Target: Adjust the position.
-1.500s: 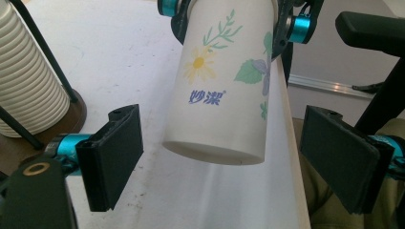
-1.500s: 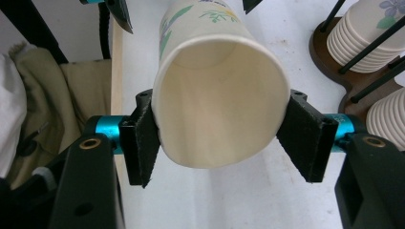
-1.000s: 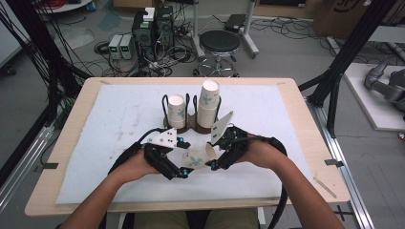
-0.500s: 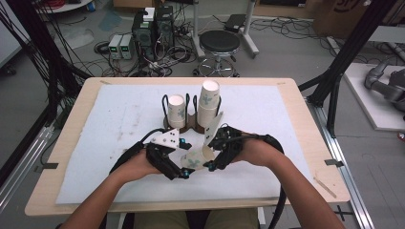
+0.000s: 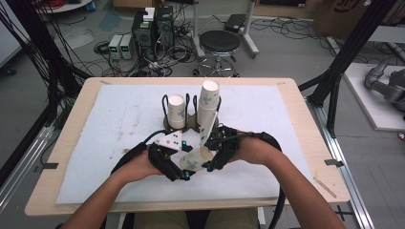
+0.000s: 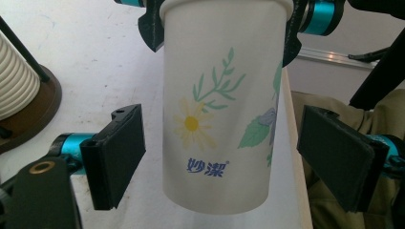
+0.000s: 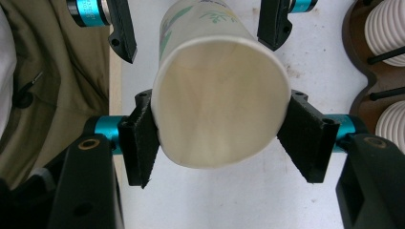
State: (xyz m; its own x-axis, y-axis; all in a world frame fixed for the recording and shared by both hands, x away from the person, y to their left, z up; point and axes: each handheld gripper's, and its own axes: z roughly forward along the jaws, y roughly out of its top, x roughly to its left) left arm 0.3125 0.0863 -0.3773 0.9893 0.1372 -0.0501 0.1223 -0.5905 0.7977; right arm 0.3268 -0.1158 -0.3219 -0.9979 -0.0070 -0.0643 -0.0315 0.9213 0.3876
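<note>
Both grippers — left gripper (image 5: 184, 168), right gripper (image 5: 210, 157) — meeting at a paper cup (image 5: 194, 159), cup holder (image 5: 191, 125) just behind

The paper cup (image 6: 222, 102) carries blue Chinese characters, 妙潔, with a small registered mark after them, printed low on its white wall in the left gripper view, just under a yellow daisy drawing. In the high view a cardboard box (image 5: 345, 10) at the far right on the floor bears dark lettering too cropped and blurred to read. Nothing else is legible
</note>
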